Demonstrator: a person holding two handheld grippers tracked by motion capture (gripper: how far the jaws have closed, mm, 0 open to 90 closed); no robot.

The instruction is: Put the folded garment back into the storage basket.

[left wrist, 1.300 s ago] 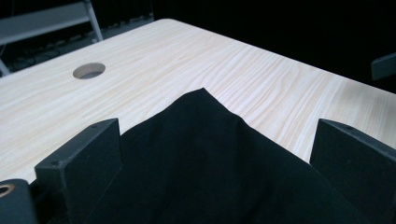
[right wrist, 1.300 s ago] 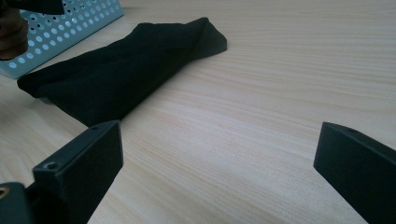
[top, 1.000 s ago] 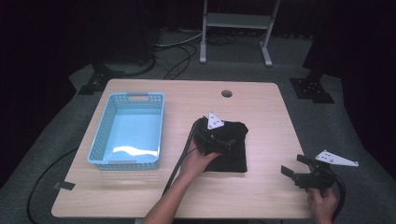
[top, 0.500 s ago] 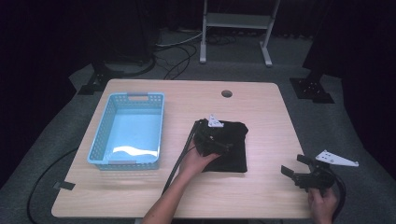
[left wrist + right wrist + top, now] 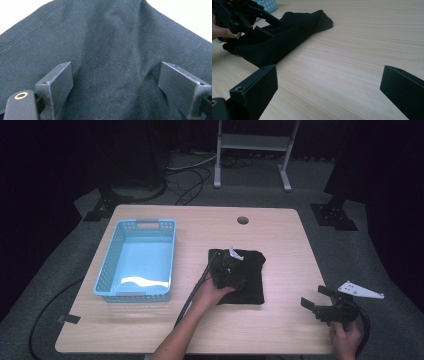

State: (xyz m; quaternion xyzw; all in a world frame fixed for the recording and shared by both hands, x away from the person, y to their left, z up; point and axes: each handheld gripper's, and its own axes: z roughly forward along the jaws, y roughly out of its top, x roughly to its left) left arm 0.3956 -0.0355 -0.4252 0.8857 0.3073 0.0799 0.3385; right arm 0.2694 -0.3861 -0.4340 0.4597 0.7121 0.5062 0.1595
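A folded black cloth [image 5: 247, 277] lay on the wooden table [image 5: 280, 235], right of centre and just right of a light blue basket [image 5: 136, 260]. The left tool [image 5: 229, 270] was down on the cloth's left part, its jaws set apart with a raised ridge of the fabric between them; they had just been closing, and the pads were not yet pressing the fold. The right tool [image 5: 320, 301] rested at the table's near right corner, well apart from the cloth, jaws wide with nothing between them.
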